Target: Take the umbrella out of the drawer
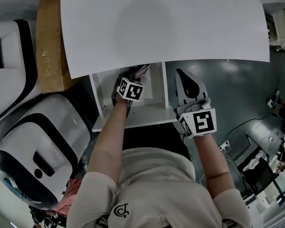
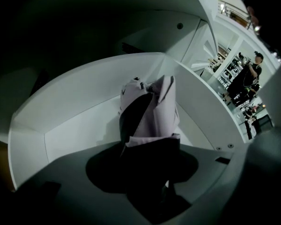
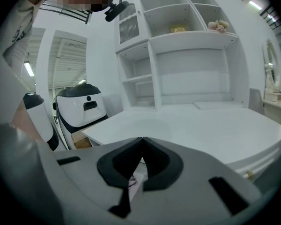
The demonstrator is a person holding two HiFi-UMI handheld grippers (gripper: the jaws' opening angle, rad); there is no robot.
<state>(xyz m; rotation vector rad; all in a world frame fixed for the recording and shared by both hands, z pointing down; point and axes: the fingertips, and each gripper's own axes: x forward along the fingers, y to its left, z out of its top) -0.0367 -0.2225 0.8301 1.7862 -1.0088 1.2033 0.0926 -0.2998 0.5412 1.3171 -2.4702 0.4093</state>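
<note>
- A white desk (image 1: pixel 180 27) is seen across the top of the head view; in the right gripper view a white shelf unit (image 3: pixel 187 55) is seen standing at its far edge.
- Two white machines with black trim are seen at the left of the desk, one low (image 1: pixel 42 141) and one higher (image 1: pixel 9 65), with a cardboard sheet (image 1: pixel 50 46) set between the higher one and the desk.
- A white drawer (image 1: pixel 147 114) is pulled out from under the desk's near edge, in front of the person.
- The left gripper (image 1: pixel 131 82) is pointed steeply down into the drawer. In the left gripper view its dark jaws are closed round the near end of the umbrella (image 2: pixel 157 111).
- The right gripper (image 1: pixel 183 77) is held just beside the drawer's right wall, outside it. Its jaws are seen pressed together at the tips in the right gripper view, and nothing is held between them.
- The umbrella (image 1: pixel 141 70), folded, pale pink with black parts, is found inside the drawer, close to its right wall, with its far end pointing towards the back.
</note>
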